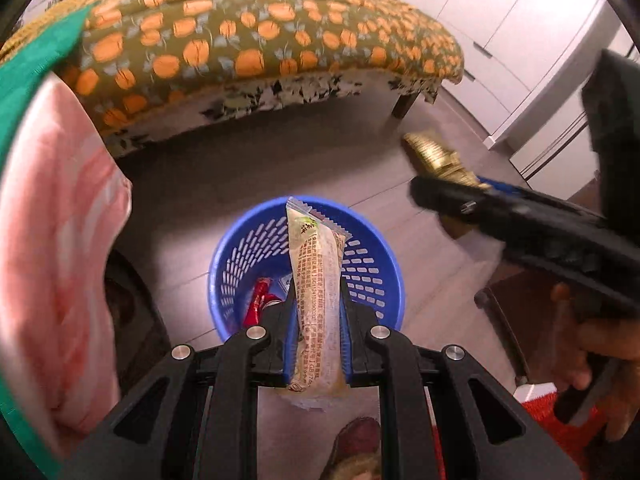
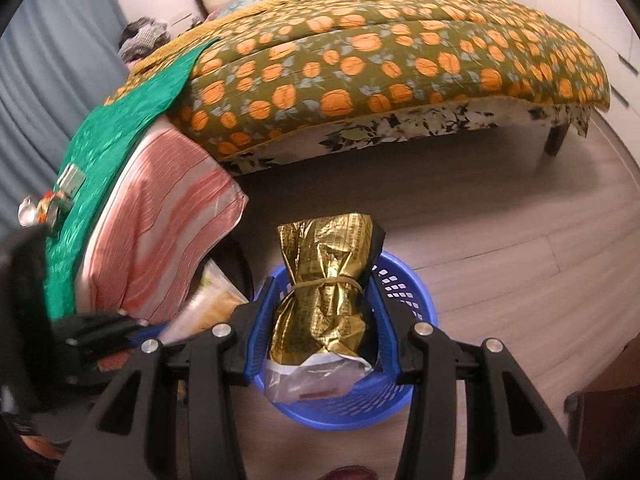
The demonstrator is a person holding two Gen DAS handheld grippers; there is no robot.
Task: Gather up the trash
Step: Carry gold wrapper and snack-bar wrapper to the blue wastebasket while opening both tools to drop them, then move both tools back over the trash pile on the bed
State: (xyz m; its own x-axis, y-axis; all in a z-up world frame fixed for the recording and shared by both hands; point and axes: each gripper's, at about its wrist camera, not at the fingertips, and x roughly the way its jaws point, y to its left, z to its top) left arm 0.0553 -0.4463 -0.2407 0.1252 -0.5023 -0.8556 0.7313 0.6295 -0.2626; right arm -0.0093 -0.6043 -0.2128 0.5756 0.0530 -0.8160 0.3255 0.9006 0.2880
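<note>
While both claws hang over the blue basket [image 1: 236, 248] | left claw [image 1: 318, 300] pinches the pale snack wrapper [image 1: 318, 280], right claw [image 2: 326, 312] clamps the gold foil bag [image 2: 328, 280] | risk: your foil bag sits off-centre, may catch the rim and land on the floor [image 2: 520, 272].

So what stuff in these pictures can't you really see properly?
- Blue basket bottom, left wrist view: the long beige wrapper and left gripper cover it; only a red wrapper shows.
- Basket inside, right wrist view: hidden behind the gold foil bag in the right gripper.
- Wrapper print: too small to read.
- Small items on the green cloth, right wrist view: blurred near the edge.
</note>
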